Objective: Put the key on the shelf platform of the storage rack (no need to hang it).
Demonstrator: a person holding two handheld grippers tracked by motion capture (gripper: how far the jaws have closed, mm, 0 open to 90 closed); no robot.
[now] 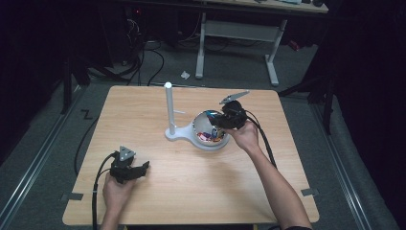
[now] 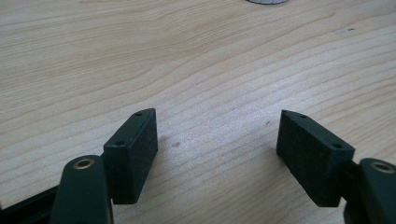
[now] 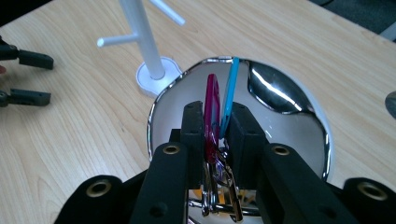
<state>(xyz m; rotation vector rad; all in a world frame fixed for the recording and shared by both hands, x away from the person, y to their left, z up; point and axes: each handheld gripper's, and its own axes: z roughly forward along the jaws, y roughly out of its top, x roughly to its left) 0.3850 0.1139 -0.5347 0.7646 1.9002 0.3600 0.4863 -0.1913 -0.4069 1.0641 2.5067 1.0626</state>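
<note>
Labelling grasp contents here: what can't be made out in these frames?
- Magenta tag and blue tag between the right gripper jaws: lower ends and metal keys hidden by the jaws, right gripper view.
- Shiny metal bowl contents: too small, high view.
- White peg stand: top cut by frame edge.

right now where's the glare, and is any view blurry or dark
Right gripper view: bright glare streaks on the bowl wall, keys sharp. Left gripper view: a soft sheen on the table, its far edge slightly blurred. High view: table lit, room around it dark.
</note>
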